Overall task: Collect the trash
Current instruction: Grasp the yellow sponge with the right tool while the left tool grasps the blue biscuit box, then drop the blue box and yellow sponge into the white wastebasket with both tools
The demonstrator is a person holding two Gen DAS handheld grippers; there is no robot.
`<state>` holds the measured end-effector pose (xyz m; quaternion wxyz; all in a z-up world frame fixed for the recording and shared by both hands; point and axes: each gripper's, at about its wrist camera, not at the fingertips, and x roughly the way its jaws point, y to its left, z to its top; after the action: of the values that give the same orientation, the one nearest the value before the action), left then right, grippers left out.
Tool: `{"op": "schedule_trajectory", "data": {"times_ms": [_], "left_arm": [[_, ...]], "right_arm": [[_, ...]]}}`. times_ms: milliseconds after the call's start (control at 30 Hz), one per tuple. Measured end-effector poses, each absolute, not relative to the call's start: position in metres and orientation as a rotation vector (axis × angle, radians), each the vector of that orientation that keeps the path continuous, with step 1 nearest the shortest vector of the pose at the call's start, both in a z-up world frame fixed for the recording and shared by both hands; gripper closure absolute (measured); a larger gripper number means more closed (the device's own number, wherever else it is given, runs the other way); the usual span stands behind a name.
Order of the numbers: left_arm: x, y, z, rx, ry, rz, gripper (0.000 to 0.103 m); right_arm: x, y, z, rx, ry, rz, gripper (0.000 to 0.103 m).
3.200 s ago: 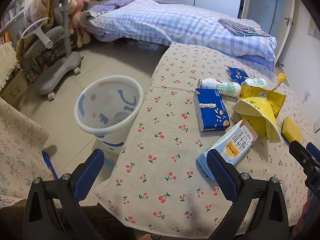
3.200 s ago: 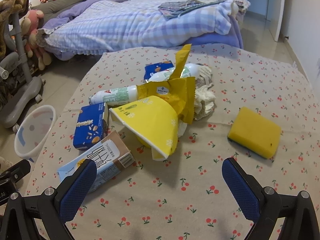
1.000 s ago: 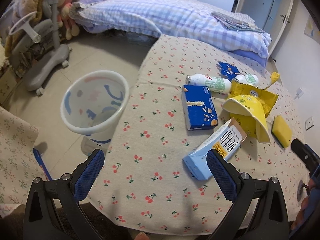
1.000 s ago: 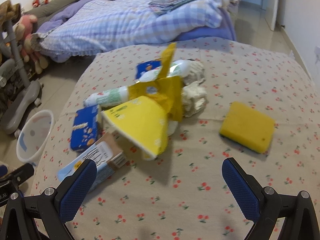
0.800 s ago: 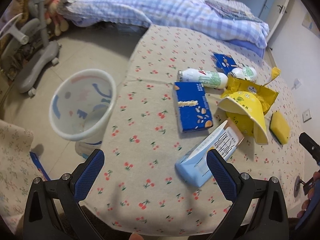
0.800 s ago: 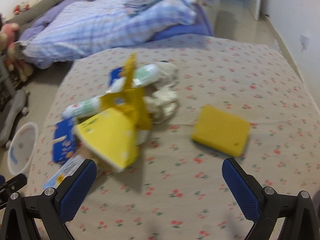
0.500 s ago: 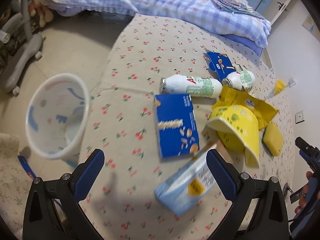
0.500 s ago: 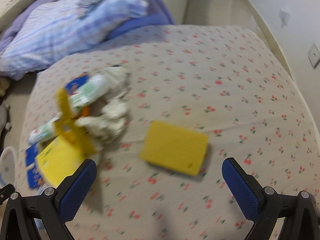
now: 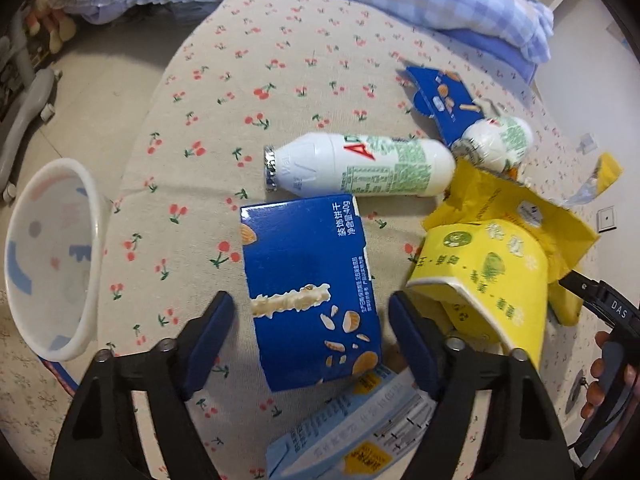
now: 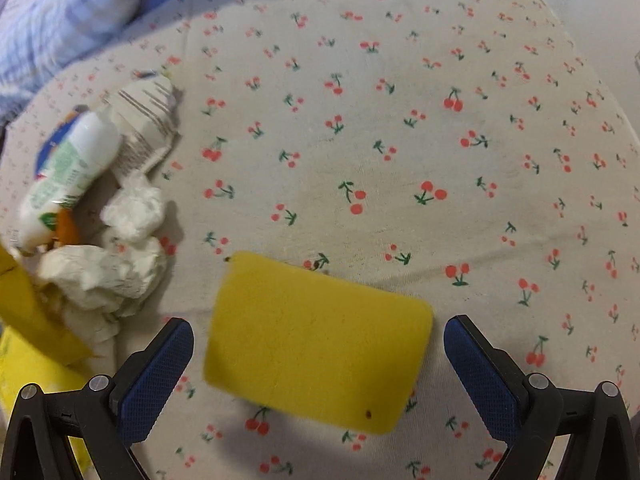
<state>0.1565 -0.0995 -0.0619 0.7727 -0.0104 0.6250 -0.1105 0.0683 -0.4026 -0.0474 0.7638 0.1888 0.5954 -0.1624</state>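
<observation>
— While our left gripper (image 9: 308,332) had just been narrowing, where did the blue biscuit box (image 9: 308,292) lie?
— Between its pads, untouched, long axis running straight ahead of them.
— And our right gripper (image 10: 316,372)?
— Spread wide, straddling the one yellow sponge (image 10: 316,344).
— Beyond that?
— We counted two white bottles (image 9: 360,164), one bin (image 9: 44,256).
</observation>
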Motion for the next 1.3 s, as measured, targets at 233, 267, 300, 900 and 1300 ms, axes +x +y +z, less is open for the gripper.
{"op": "schedule_trajectory", "data": {"times_ms": [233, 267, 300, 900, 1300], "left_arm": [[0.157, -0.09, -0.056, -0.087, 1.337, -0.248, 0.042], [0.156, -0.088, -0.053, -0.099, 1.33, -0.252, 0.042], [0.155, -0.086, -0.048, -0.111, 1.319, -0.26, 0.042], [0.14, 0.019, -0.003, -0.263, 1.202, -0.184, 0.042], [0.167, 0.126, -0.034, -0.227, 1.179, 0.0, 0.041]], "right_arm": [[0.067, -0.404, -0.062, 0.429, 1.328, -0.354, 0.012], [0.066, -0.405, -0.061, 0.434, 1.323, -0.356, 0.015], [0.063, -0.405, -0.058, 0.434, 1.315, -0.361, 0.015], [0.074, -0.303, 0.053, 0.377, 1.056, -0.144, 0.016], [0.12, -0.173, 0.03, 0.272, 1.117, 0.154, 0.016]]}}
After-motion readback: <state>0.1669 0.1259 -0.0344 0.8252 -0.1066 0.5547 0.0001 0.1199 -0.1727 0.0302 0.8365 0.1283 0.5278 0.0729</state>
